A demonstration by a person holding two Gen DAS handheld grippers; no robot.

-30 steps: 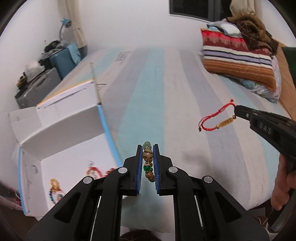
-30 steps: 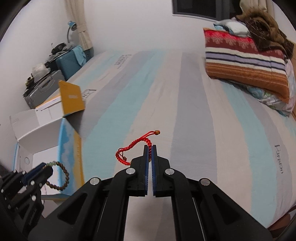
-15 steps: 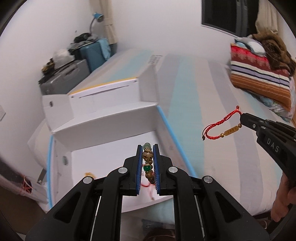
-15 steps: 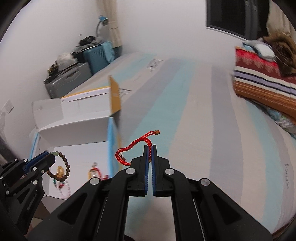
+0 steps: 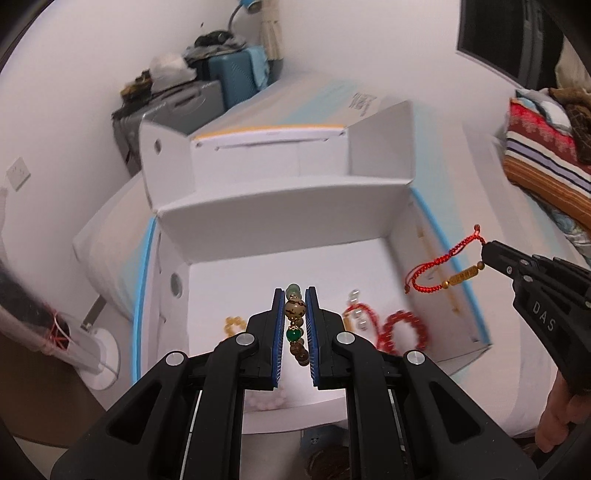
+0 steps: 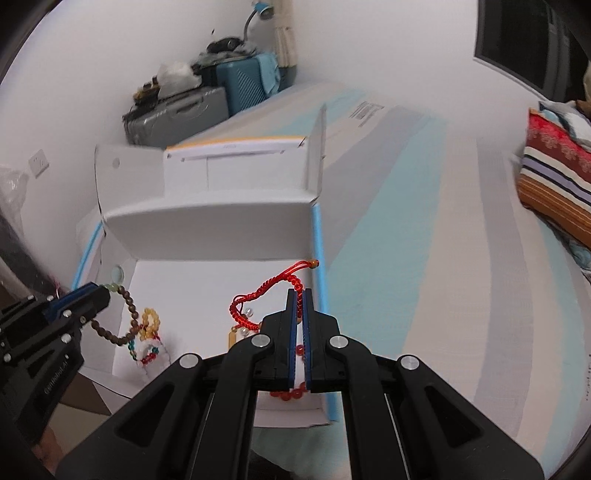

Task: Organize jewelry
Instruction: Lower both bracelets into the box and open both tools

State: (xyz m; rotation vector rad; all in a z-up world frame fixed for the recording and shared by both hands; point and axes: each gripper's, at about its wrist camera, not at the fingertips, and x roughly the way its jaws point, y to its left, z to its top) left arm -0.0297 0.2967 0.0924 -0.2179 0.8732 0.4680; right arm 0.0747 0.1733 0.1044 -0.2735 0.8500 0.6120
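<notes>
Beaded bracelet and red cord bracelet (both dangling) over white box

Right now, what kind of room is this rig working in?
Most likely a bedroom at home. The white cardboard box sits on a striped bed sheet, folded striped blankets are piled at the far end, and suitcases stand against the wall with a desk lamp behind them.

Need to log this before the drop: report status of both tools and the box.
Left tool shut on brown-and-green beaded bracelet. Right tool shut on red braided cord bracelet. Both above open white cardboard box; nothing blocking.
</notes>
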